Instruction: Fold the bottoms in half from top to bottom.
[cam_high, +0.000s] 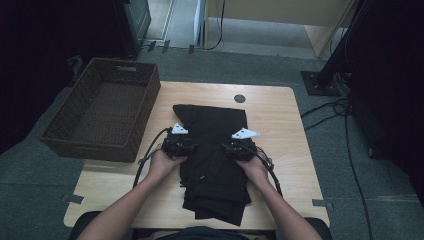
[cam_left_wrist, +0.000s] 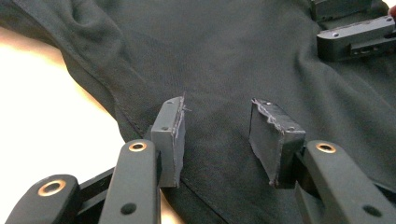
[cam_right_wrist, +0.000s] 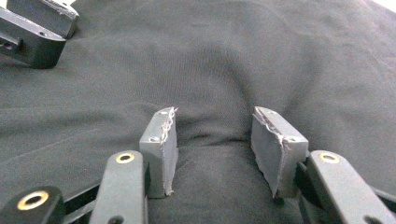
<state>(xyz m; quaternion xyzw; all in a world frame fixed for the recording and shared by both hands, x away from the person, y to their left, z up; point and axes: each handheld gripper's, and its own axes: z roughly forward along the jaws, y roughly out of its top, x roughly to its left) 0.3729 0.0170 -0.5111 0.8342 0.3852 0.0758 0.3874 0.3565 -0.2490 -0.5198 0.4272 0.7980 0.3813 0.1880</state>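
Now both claws rest on the black garment, ready to fold or pinch it.

Lying in the middle of the wooden counter (cam_high: 280, 107), the black garment (cam_high: 212, 150) runs its long axis from near edge to far edge, with the wicker basket (cam_high: 102, 107) off to its left. The left claw (cam_high: 192, 146) sits at the garment's left edge, the right claw (cam_high: 226, 148) just right of centre, both pointing inward at mid-length. Each claw stands about half open, cloth lying between its pads (cam_left_wrist: 173, 135) (cam_right_wrist: 163, 144) but not pinched. Judging by that, either hand is equally near; the fold would likely go along the long axis.
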